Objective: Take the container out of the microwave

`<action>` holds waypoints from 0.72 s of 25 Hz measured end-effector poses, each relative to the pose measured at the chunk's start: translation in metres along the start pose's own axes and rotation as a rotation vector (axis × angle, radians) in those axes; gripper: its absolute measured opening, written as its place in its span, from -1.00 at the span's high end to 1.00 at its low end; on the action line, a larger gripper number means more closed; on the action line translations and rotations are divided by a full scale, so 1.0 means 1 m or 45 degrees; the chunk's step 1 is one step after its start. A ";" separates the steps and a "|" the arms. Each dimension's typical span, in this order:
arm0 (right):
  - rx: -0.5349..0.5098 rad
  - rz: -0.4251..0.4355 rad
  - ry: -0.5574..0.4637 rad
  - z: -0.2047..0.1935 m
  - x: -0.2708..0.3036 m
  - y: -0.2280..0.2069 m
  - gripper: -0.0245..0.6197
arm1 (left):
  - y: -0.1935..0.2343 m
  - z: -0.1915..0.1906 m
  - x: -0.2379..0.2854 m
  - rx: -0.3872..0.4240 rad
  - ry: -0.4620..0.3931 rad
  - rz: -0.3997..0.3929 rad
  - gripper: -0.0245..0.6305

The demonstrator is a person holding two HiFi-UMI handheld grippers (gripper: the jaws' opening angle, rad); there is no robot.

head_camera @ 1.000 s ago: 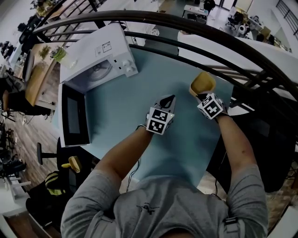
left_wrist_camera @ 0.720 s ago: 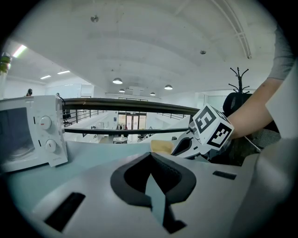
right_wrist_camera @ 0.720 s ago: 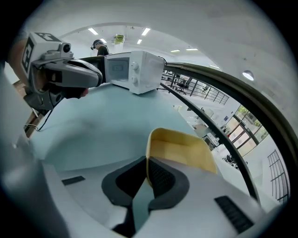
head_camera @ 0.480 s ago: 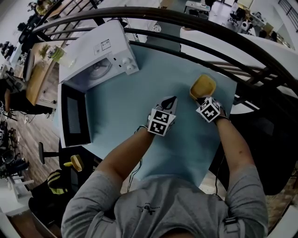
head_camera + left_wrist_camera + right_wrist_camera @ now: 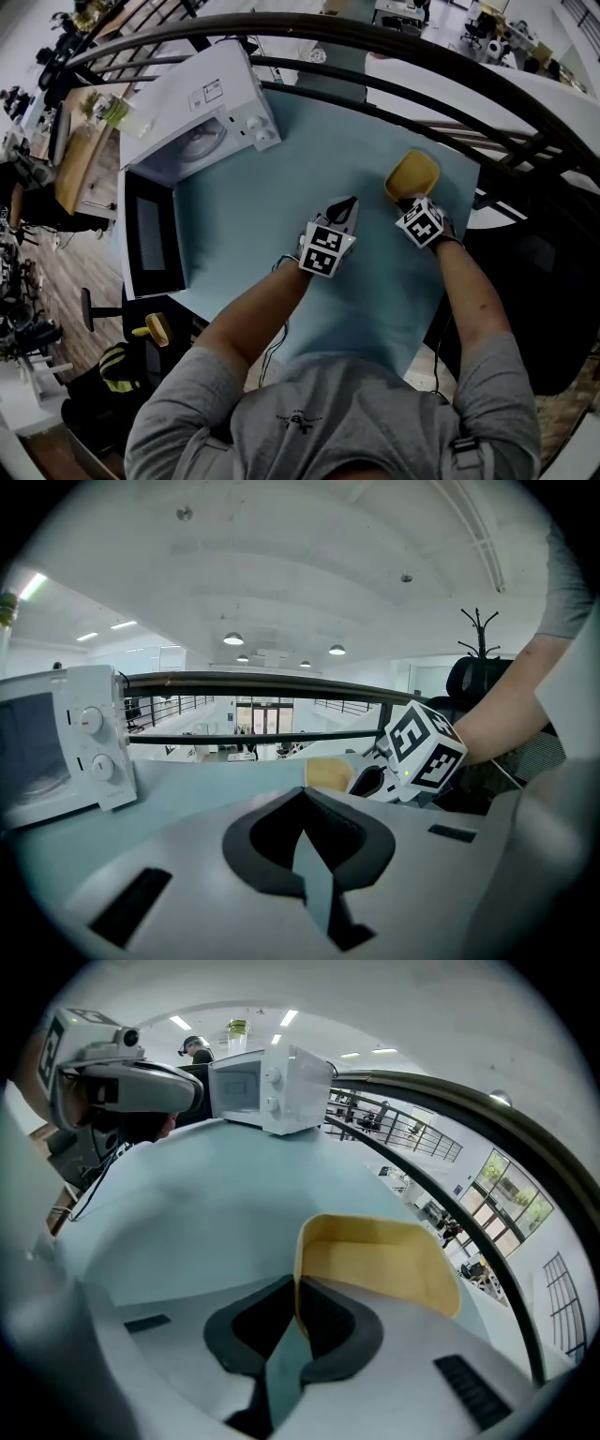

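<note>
Yellow container held clear of the open microwave

The right claw [image 5: 405,199] [image 5: 296,1299] is clamped on the near wall of the yellow square plastic container [image 5: 412,174] [image 5: 380,1262], one pad inside and one outside. The container is out of the oven, low over the pale blue table [image 5: 272,187] toward its 2 o'clock corner in the head view; whether it touches the table I cannot tell. The left claw [image 5: 348,202] [image 5: 304,832] hangs at about 9 o'clock from the container, its jaws together on nothing. The white microwave [image 5: 202,108] [image 5: 272,1087] stands at the table's 10 o'clock corner, its dark-windowed door [image 5: 150,246] swung open toward 8 o'clock.
</note>
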State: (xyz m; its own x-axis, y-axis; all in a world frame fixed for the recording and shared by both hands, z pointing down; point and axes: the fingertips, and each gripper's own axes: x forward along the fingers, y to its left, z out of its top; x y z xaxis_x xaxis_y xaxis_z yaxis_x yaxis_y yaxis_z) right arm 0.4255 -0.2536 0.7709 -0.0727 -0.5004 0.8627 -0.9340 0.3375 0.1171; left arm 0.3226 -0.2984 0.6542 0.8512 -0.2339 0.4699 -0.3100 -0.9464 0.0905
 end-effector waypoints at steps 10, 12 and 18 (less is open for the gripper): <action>0.048 -0.014 -0.075 0.010 -0.019 -0.005 0.61 | -0.004 0.003 -0.005 0.003 0.002 -0.001 0.91; 0.071 -0.011 -0.103 0.012 -0.023 -0.006 0.60 | -0.004 0.005 -0.007 0.006 0.001 0.004 0.91; 0.115 -0.035 -0.188 0.024 -0.039 -0.010 0.61 | -0.006 0.016 -0.019 0.007 -0.020 0.017 0.91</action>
State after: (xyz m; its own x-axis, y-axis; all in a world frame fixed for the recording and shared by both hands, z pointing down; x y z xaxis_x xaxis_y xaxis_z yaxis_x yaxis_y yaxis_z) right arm 0.4294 -0.2566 0.7240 -0.0912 -0.6221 0.7776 -0.9636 0.2522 0.0888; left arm 0.3151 -0.2921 0.6313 0.8535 -0.2503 0.4571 -0.3193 -0.9444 0.0790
